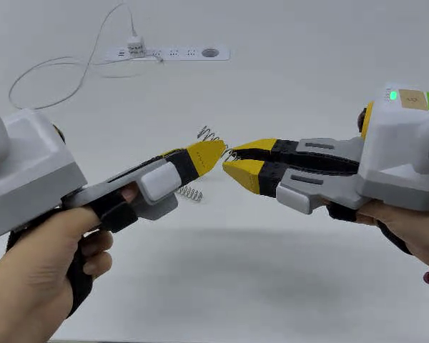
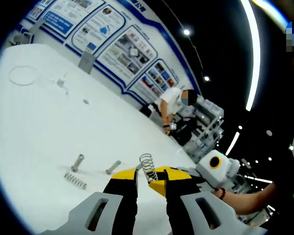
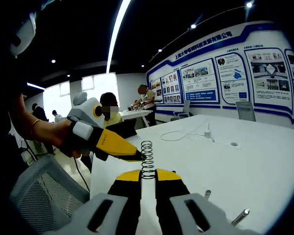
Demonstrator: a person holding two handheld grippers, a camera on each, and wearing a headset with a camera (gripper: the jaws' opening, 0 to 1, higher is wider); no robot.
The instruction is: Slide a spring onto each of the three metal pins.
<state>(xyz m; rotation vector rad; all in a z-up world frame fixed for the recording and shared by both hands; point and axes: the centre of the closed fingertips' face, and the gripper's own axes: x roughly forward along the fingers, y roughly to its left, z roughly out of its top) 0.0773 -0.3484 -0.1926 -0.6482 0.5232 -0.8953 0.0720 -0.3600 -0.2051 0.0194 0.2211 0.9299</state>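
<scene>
A small steel spring (image 1: 208, 133) hangs in the air between my two yellow-tipped grippers. In the right gripper view the spring (image 3: 147, 156) stands up out of my right gripper (image 3: 148, 177), whose jaws are closed on its lower end. My left gripper (image 3: 137, 155) comes in from the left and pinches the side of the coil. In the left gripper view the spring (image 2: 147, 167) rises between the jaw tips of my left gripper (image 2: 147, 177). Two metal pins (image 2: 77, 162) (image 2: 113, 167) stand on the white table. A second spring (image 2: 74, 180) lies beside them.
The loose spring (image 1: 191, 193) lies on the white table (image 1: 272, 271) just under the grippers. A white power strip (image 1: 168, 53) with a looping cable sits at the far edge. Two pins (image 3: 206, 195) (image 3: 239, 216) stand right of my right gripper. People and a mesh chair (image 3: 44, 196) are beyond the table.
</scene>
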